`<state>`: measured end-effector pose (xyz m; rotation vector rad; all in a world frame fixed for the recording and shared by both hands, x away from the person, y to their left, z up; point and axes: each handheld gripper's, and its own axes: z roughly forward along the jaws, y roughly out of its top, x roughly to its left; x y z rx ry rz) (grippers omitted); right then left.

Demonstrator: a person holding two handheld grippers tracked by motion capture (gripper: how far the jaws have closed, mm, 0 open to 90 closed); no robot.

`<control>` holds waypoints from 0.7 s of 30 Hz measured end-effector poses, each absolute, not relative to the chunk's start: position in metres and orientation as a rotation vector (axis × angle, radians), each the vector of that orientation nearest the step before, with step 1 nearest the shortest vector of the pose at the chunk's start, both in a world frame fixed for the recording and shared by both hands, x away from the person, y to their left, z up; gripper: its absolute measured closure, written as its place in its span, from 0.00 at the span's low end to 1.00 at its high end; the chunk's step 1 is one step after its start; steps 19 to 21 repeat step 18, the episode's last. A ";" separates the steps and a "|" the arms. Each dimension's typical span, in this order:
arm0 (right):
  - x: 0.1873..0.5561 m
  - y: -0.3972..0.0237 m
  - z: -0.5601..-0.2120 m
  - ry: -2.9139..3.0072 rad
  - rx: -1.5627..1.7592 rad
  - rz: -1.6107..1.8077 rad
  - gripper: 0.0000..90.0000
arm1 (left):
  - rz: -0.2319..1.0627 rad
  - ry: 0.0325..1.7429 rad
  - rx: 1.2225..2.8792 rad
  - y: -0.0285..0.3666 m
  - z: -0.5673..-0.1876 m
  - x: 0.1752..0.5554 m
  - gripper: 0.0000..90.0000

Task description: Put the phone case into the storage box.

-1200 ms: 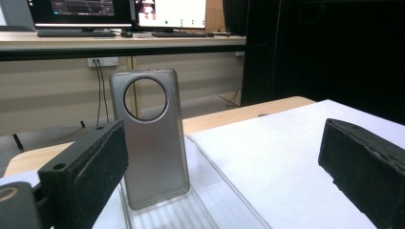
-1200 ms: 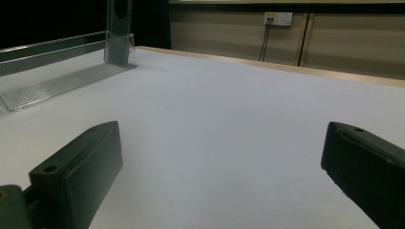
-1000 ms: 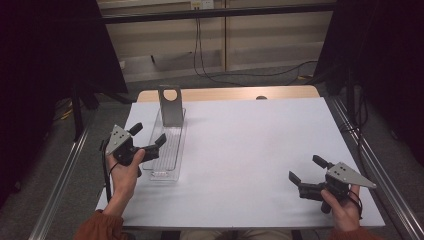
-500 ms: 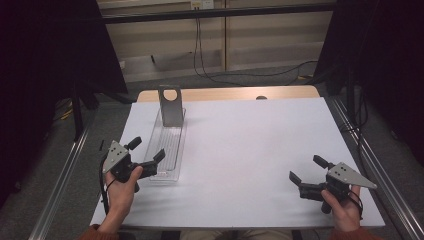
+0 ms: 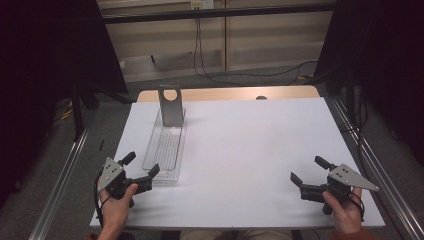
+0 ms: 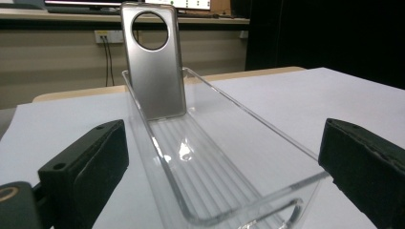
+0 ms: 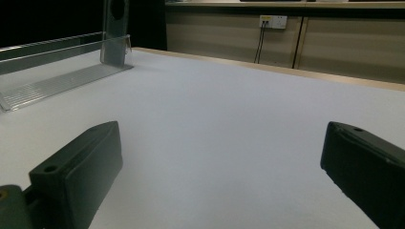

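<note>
A long clear plastic tray (image 5: 165, 145) lies on the left part of the white table (image 5: 250, 145). A silver phone case (image 5: 171, 106) with a round hole leans upright at the tray's far end. My left gripper (image 5: 141, 164) is open at the tray's near end, with nothing between its jaws. In the left gripper view the tray (image 6: 215, 162) runs away between the open jaws up to the case (image 6: 154, 67). My right gripper (image 5: 306, 170) is open and holds nothing near the front right corner. In the right gripper view the tray (image 7: 52, 71) and case (image 7: 114, 33) sit far off at the left.
A wooden strip (image 5: 230, 93) borders the table's far edge. Metal rails (image 5: 62, 185) run along both sides. Cables (image 5: 260, 72) lie on the floor beyond the table.
My left gripper has drawn back toward the person, from beside the tray to its near end. The right gripper has stayed in place.
</note>
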<state>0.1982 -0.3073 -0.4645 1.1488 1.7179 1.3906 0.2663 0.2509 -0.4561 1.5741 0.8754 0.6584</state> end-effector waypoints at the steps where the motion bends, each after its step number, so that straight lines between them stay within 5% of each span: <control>1: 0.198 -0.307 -0.465 1.715 1.148 1.390 0.00 | 0.660 0.878 1.575 0.252 -0.457 0.265 0.03; 21: 0.196 -0.309 -0.466 1.708 1.159 1.383 0.00 | 0.669 0.940 1.535 0.256 -0.457 0.251 0.05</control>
